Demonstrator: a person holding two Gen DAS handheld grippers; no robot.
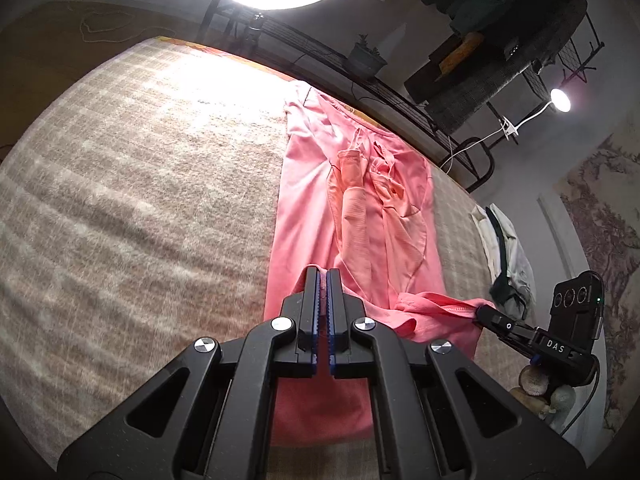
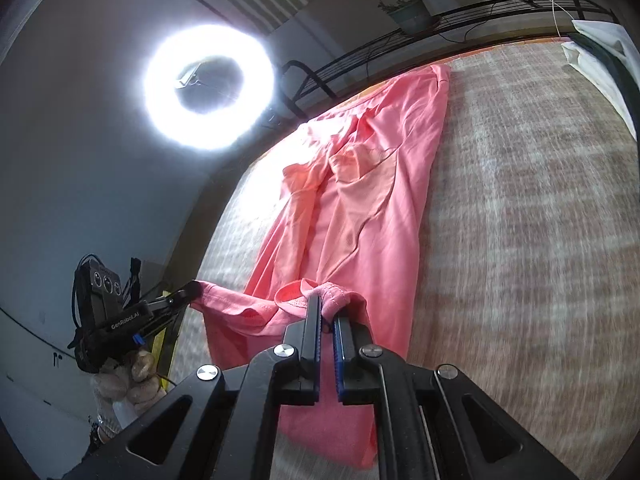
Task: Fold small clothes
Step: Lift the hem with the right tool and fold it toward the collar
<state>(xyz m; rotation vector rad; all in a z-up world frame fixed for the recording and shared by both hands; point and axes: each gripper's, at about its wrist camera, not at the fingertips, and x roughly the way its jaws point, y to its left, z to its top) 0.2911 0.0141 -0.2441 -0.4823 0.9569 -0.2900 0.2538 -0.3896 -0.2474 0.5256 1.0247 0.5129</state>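
Fold half made: pink garment (image 1: 352, 208) lay lengthwise on the plaid bed cover (image 1: 140, 200), its near hem pinched and lifted by left tongs (image 1: 323, 274) and right tongs (image 2: 327, 308), both clamped on cloth, final folds pending.

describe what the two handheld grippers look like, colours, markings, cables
Both are matte black with angular linkage arms, silver round bolts and blue ribbed pads inside the fingers. The left gripper reads "GenRobot.AI" in white on its side, the right gripper shows "DAS". Each carries a boxy black camera block with round lenses and a thin black cable.
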